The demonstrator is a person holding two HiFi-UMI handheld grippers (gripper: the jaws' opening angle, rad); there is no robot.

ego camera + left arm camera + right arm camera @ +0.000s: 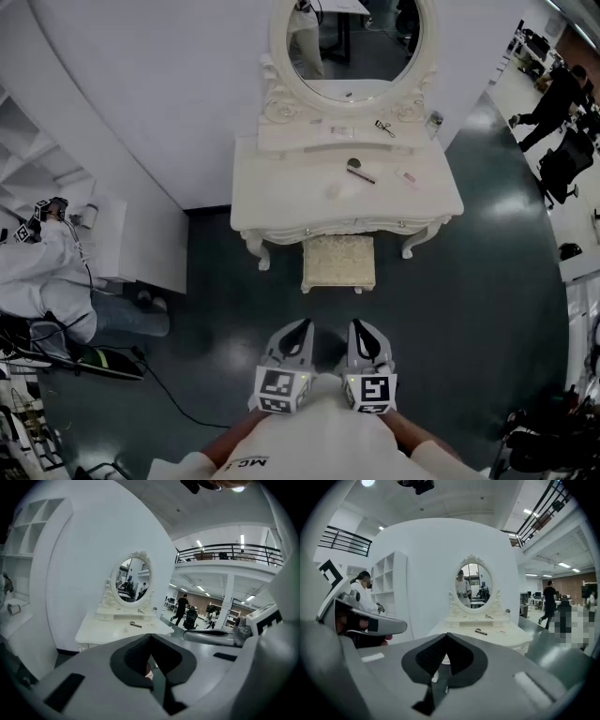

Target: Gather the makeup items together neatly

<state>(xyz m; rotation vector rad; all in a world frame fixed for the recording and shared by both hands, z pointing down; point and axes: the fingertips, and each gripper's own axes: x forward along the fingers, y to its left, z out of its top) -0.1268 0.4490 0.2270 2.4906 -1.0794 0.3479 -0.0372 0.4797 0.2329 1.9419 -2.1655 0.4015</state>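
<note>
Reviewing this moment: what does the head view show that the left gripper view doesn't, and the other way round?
Only the head view shows the stool tucked under the table and a black cable on the floor. Only the left gripper view shows the upstairs railing and a close look at the left gripper, its jaws together with nothing between them. Both show the white dressing table, its oval mirror and a dark makeup stick lying on the top.

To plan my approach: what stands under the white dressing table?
Only a cushioned stool shows, at the front between the legs of the dressing table. Its top covers everything farther back.
</note>
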